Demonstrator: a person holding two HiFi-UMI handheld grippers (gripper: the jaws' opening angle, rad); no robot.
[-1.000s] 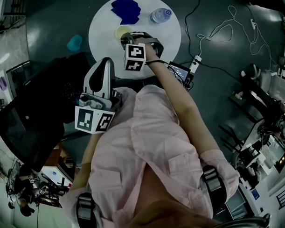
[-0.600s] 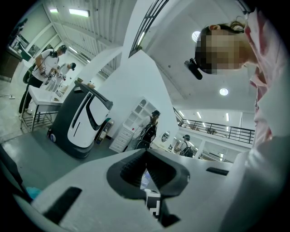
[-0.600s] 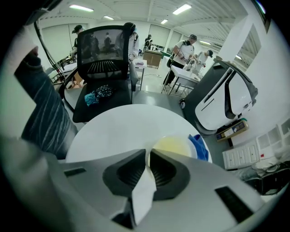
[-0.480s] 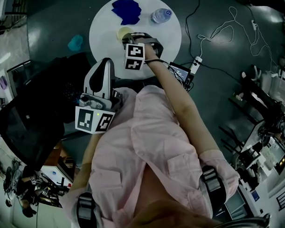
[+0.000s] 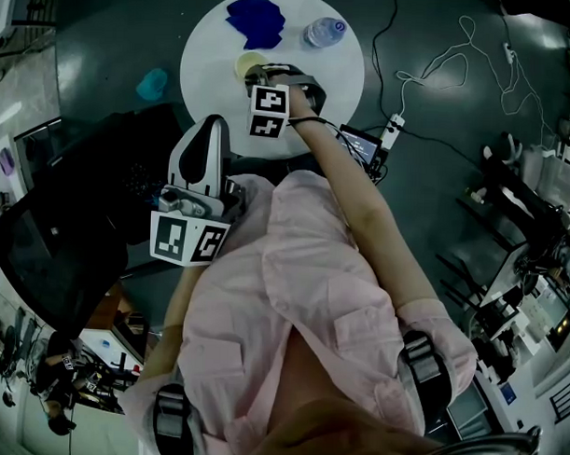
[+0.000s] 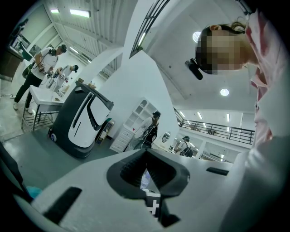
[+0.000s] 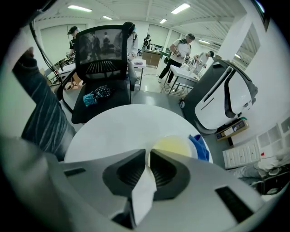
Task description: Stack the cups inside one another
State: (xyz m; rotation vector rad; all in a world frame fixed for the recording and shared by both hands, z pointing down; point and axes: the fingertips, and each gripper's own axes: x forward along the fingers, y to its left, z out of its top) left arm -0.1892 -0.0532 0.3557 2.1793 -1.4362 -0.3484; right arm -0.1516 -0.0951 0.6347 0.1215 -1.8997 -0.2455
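Note:
A pale yellow cup (image 5: 246, 64) stands upright on the round white table (image 5: 206, 70). My right gripper (image 5: 256, 76) points steeply down at the cup's near side. In the right gripper view the jaws (image 7: 148, 156) are shut on the cup's thin white wall, and its yellow inside (image 7: 174, 145) shows just beyond them. A blue thing (image 5: 255, 17) lies at the table's far side, right behind the cup (image 7: 200, 147); I cannot tell whether it is a cup. My left gripper (image 5: 212, 124) is held level near the person's body, off the table, shut and empty (image 6: 146, 165).
A clear water bottle (image 5: 323, 31) stands at the table's far right. A black office chair (image 5: 70, 224) is left of the person, and a teal object (image 5: 152, 83) lies on the floor beside the table. Cables and a power strip (image 5: 393, 128) lie to the right. Other people work in the background.

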